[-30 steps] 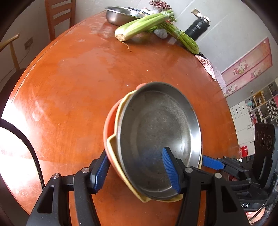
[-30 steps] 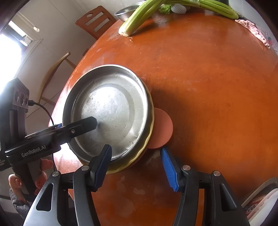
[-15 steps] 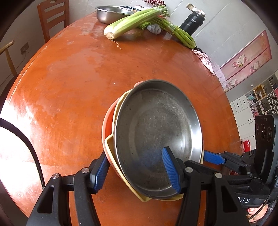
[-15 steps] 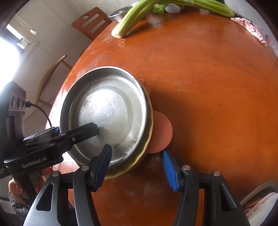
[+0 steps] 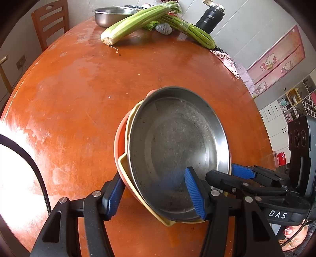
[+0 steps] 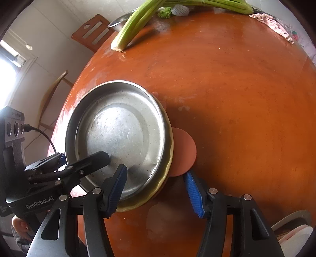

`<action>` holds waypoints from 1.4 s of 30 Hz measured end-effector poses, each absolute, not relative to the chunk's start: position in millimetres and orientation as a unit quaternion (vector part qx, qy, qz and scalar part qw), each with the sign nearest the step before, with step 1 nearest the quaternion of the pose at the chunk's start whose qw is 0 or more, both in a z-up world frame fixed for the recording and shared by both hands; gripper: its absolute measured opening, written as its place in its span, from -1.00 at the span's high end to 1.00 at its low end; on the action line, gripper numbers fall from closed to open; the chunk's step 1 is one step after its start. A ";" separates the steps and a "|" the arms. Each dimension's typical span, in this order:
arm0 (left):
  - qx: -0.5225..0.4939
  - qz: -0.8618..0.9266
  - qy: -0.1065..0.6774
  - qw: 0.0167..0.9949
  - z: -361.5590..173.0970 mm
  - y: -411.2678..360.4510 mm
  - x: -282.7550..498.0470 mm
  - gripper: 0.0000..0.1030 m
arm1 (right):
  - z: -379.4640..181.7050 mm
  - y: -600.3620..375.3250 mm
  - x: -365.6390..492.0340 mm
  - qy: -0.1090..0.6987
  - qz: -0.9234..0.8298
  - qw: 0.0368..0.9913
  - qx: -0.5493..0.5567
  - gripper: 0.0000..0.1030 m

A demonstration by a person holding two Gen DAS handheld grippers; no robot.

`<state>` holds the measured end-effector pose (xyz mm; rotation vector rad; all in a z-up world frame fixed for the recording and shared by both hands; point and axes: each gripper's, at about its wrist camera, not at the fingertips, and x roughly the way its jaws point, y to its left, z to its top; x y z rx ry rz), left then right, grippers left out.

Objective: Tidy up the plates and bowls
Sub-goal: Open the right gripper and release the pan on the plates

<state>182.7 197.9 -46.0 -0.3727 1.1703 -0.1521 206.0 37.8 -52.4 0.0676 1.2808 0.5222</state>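
Note:
A steel plate (image 5: 177,142) lies on top of a pale yellow dish (image 5: 123,160), which sits in an orange bowl (image 5: 118,142). My left gripper (image 5: 154,181) is shut on this stack's near rim, one pad against the orange outside and the other inside the steel plate. My right gripper (image 6: 155,176) straddles the opposite rim of the steel plate (image 6: 118,128). Its jaws are opening: one pad is in the plate, and the other stands off the yellow dish (image 6: 167,158) beside an orange lobe (image 6: 183,150).
The round orange-brown table (image 5: 79,98) carries a steel bowl (image 5: 110,15), celery (image 5: 138,21), a black flask (image 5: 211,19) and a pink cloth (image 5: 227,59) at its far side. A wooden chair (image 5: 49,25) stands behind. White dishes (image 6: 292,233) show at the right wrist view's lower right.
Both grippers and the stack between them have shifted together across the table. The celery and steel bowl now sit lower and more to the left in the left wrist view.

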 end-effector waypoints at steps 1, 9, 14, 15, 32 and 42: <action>-0.174 -0.071 0.548 0.815 -45.7 197.5 182.8 -0.17 | -53.5 38.6 208.3 0.591 0.240 0.770 0.032 -0.19; -0.168 -0.069 0.548 0.816 -44.9 194.3 185.2 -0.17 | -56.2 37.6 216.1 0.592 0.238 0.769 0.041 -0.19; -0.166 -0.070 0.547 0.817 -44.7 193.1 185.5 -0.17 | -56.1 35.5 218.0 0.591 0.234 0.770 0.046 -0.19; -0.167 -0.070 0.547 0.817 -44.8 192.8 185.3 -0.17 | -55.4 33.7 216.5 0.591 0.232 0.771 0.046 -0.19; -0.163 -0.078 0.544 0.820 -45.2 188.4 186.5 -0.17 | -54.2 26.9 216.8 0.585 0.210 0.782 0.040 -0.19; -0.158 -0.076 0.540 0.823 -42.9 191.4 185.6 -0.17 | -52.5 26.6 218.3 0.580 0.205 0.787 0.039 -0.19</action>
